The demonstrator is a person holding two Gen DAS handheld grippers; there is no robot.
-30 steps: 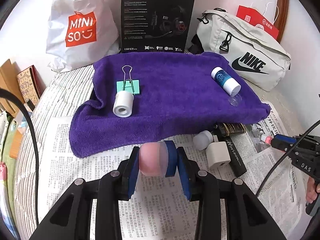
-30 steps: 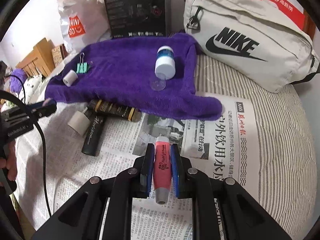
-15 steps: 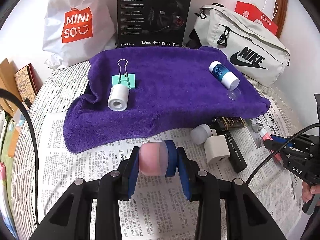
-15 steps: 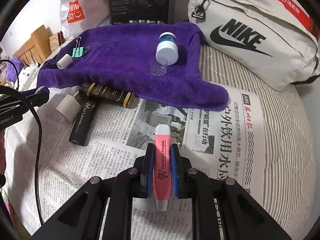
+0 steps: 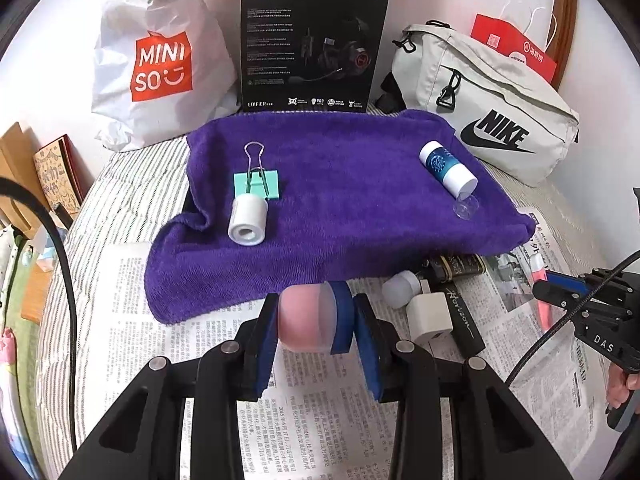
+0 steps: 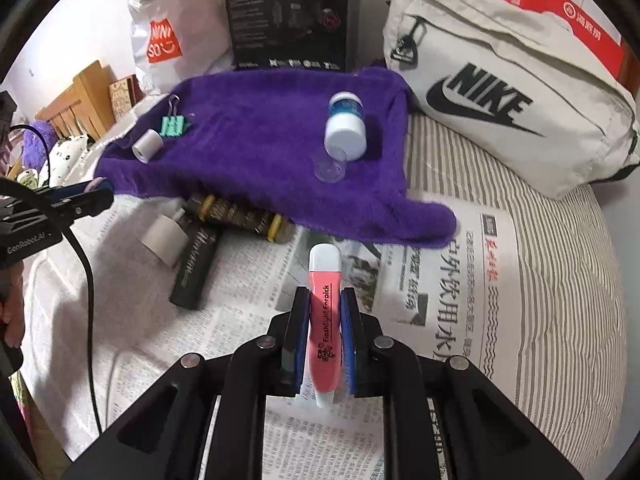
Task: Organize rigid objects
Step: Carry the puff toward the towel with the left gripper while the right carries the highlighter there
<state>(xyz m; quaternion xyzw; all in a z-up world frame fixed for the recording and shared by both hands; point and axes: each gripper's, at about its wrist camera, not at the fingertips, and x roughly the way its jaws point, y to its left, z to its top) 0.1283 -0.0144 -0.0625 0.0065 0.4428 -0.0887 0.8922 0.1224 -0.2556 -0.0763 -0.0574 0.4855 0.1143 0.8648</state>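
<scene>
1. Left wrist: the left gripper (image 5: 316, 322) clenched a pink round-ended container (image 5: 306, 318) crosswise above the newspaper (image 5: 320, 420), just below the purple towel (image 5: 340, 200), as a second earlier.
2. Right wrist: the right gripper (image 6: 325, 336) grasped the pink tube (image 6: 325, 320), long axis pointing away toward the towel; its white cap now led.

Purple towel (image 5: 340, 200) — striped bedding (image 6: 520, 208)

Probably home bedroom: striped bedding (image 6: 540, 216), wooden headboard (image 6: 76, 100), shopping bag (image 5: 160, 64), waist bag (image 5: 492, 120).
</scene>
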